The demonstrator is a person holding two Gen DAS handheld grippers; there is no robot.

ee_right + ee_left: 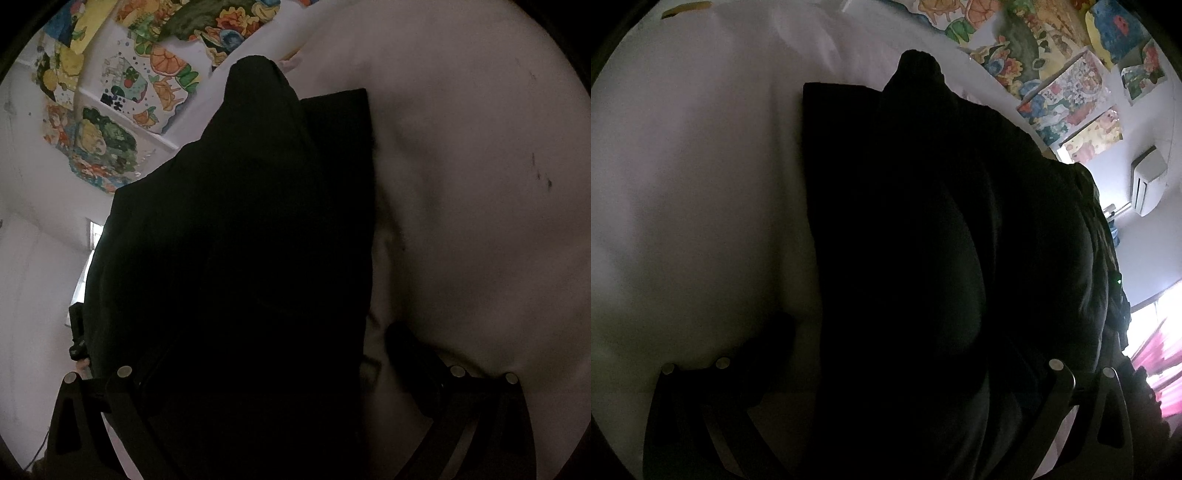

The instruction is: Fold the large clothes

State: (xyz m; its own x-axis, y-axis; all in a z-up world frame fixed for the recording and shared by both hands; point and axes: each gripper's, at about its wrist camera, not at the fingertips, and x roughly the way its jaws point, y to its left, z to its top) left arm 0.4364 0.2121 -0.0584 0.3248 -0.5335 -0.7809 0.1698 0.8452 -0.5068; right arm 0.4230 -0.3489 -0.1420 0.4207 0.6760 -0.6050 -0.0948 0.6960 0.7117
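Black garment [905, 240] fills both my views, draped from six o'clock up to a peak near twelve, over the white sheet [683, 184]. My left gripper [886, 369] and right gripper [291, 369] are buried in cloth; fingertips are hidden, so I cannot tell whether either is clenched or released. It looks soft, floppy and fairly heavy, likely to sag. I'd take hold at the straight folded edge [365, 184] toward three o'clock on the right view.
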